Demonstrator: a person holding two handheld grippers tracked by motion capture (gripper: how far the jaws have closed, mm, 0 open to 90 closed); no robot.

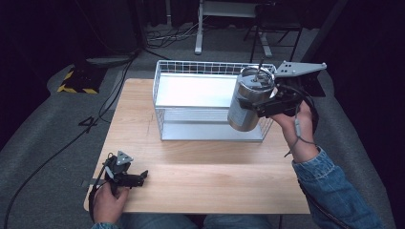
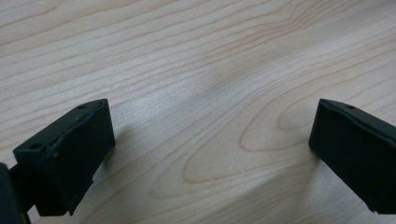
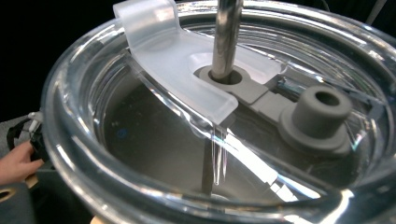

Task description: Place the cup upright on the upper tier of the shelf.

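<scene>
Right tongs (image 1: 265,106) clamped on the steel tumbler (image 1: 249,99), left tongs (image 1: 139,177) apart; keep it upright over the wire basket (image 1: 165,102).

My light wooden rectangular table (image 1: 200,167) is carrying a white wire basket (image 1: 165,100) at its far edge; my left gripper (image 1: 138,179) is resting on its near-left corner.

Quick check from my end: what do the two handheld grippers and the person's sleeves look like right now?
Both grippers are black with blocky, flat-faced jaws. The left gripper carries a small grey three-cornered plate; the right gripper has a larger grey plate on top. A black cable trails from each. The right sleeve is blue denim, and a bit of the same denim shows at the left wrist.
</scene>
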